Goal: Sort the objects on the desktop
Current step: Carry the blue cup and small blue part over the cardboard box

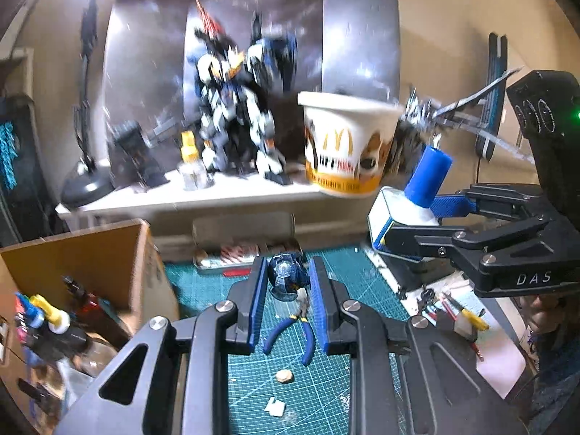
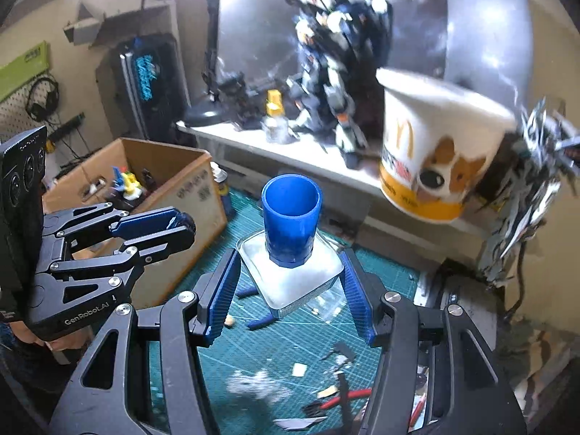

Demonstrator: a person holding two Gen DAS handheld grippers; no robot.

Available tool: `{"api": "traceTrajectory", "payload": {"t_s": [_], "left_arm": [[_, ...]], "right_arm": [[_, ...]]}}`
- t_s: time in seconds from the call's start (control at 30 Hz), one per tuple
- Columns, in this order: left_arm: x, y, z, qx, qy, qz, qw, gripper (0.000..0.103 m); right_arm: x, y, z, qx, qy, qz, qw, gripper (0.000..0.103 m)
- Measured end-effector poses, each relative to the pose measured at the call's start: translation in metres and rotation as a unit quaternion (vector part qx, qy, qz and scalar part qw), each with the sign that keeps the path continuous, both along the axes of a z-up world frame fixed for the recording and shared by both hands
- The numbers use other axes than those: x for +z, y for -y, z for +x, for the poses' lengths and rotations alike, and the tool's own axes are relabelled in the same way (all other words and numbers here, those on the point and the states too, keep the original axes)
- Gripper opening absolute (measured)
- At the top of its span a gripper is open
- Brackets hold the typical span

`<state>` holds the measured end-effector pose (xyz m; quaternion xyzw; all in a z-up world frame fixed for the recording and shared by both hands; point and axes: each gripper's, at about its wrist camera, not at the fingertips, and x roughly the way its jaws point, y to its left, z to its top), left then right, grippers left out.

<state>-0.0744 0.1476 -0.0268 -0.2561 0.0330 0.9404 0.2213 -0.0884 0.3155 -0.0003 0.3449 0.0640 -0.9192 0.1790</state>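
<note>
We hold two items above the table: left tool [image 1: 288, 282] clamps a small dark-blue model part [image 1: 286, 277], right tool [image 2: 288, 282] clamps the blue-capped bottle [image 2: 290, 253]. Step: carrying. Next, we judge: lower them into the cardboard box [image 2: 145, 166].

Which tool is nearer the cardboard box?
Left. The left tool, holding a small dark blue part, is right beside the cardboard box; the right tool, gripping the blue-capped bottle, sits farther off over the mat.

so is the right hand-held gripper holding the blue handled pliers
No, the right hand-held gripper is clamped on a square bottle with a blue cap, while the blue-handled pliers lie on the green cutting mat.
</note>
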Motion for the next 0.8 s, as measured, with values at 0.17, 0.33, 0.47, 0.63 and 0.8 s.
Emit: {"api": "traceTrajectory", "payload": {"t_s": [0.17,0.33,0.47,0.63,0.8], "left_arm": [[0.031,0.025,0.022,0.011,-0.033,0.0,0.9994,0.023],[0.053,0.062,0.039,0.038,-0.057,-0.003,0.9977,0.023],[0.064,0.094,0.048,0.069,-0.067,-0.007,0.9953,0.023],[0.071,0.14,0.054,0.114,-0.07,-0.013,0.9909,0.023],[0.068,0.185,0.048,0.157,-0.055,-0.023,0.9858,0.024]], "right_arm": [[0.033,0.037,0.018,0.024,-0.018,0.014,0.999,0.053],[0.057,0.085,0.029,0.061,-0.031,0.019,0.997,0.053],[0.07,0.125,0.031,0.093,-0.034,0.017,0.995,0.053],[0.071,0.178,0.025,0.125,-0.04,0.02,0.991,0.053],[0.053,0.221,0.01,0.138,-0.028,0.035,0.989,0.053]]}}
